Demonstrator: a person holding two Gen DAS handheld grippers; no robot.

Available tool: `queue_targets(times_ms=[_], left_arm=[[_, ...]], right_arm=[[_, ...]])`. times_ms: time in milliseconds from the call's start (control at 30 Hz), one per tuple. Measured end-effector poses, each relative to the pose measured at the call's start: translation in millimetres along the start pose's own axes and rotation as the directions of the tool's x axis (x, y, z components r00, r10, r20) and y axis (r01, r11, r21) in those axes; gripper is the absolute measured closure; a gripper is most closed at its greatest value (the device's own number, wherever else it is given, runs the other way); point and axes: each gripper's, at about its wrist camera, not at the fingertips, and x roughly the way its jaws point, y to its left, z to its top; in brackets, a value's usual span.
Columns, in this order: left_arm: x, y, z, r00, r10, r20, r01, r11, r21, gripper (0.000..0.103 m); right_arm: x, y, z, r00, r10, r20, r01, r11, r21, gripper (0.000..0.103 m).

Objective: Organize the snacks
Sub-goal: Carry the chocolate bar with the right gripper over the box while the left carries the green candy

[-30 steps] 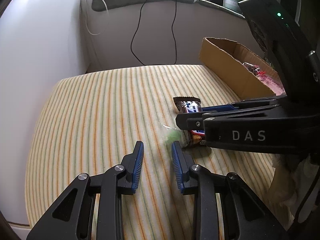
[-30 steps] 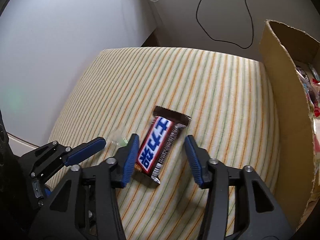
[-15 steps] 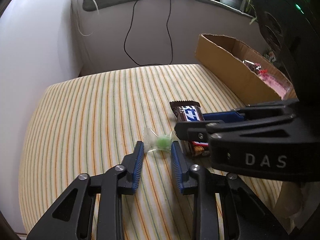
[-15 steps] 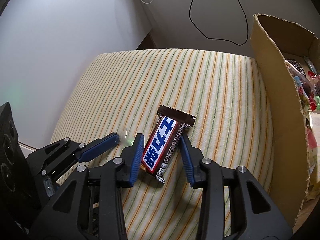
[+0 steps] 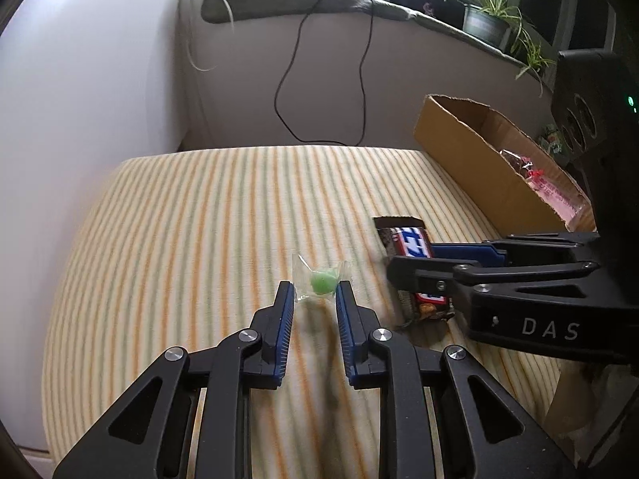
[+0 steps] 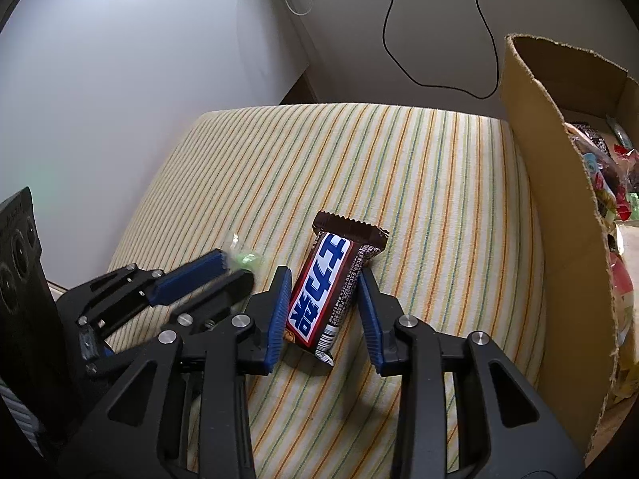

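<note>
A green candy in a clear wrapper (image 5: 322,282) lies on the striped cloth (image 5: 191,239). My left gripper (image 5: 314,293) is shut on it, its tips pinching the wrapper from both sides. A brown, blue and white chocolate bar (image 6: 327,283) lies lengthwise between the pads of my right gripper (image 6: 324,271). Those jaws are closing, and both pads touch the bar's long edges. In the right wrist view the left gripper (image 6: 235,267) sits just left, with the candy (image 6: 245,257) at its tips. The left wrist view shows the right gripper (image 5: 415,263) over the bar (image 5: 407,235).
An open cardboard box (image 6: 559,239) holding several wrapped snacks stands along the cloth's right side, also in the left wrist view as the box (image 5: 471,163). A black cable (image 5: 287,92) hangs down the back wall. Potted plants (image 5: 487,20) line the ledge. A white wall runs along the left.
My left gripper moved forward until the green candy sat between its tips, and its jaws narrowed onto it. The right jaws narrowed from a wide gap onto the chocolate bar's sides.
</note>
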Motion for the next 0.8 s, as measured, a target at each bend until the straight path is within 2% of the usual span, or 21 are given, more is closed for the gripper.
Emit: queue_targets(times_ms=[367,600,800], left_arm=[[-35.2,0.5,6.6,0.997,0.011,0.076,-0.009,0.999,-0.033,0.083],[-49.7,-26.0,29.5,0.991,0.004,0.134,-0.003,1.000,-0.007,0.083],[-53.0,-55.3,48.8,0.986,-0.026,0.165,0.021,0.999,0.032,0.083]], right_arm=[[-31.3,14.2,-8.4,0.997,0.014,0.073,-0.010,0.998,-0.061,0.068],[-75.7,11.3,-10.0,0.988,0.038,0.149,-0.024,0.995,-0.094,0.068],[-116.6,-6.9,-6.5,0.974,0.026,0.225,-0.001,0.994,-0.110,0.068]])
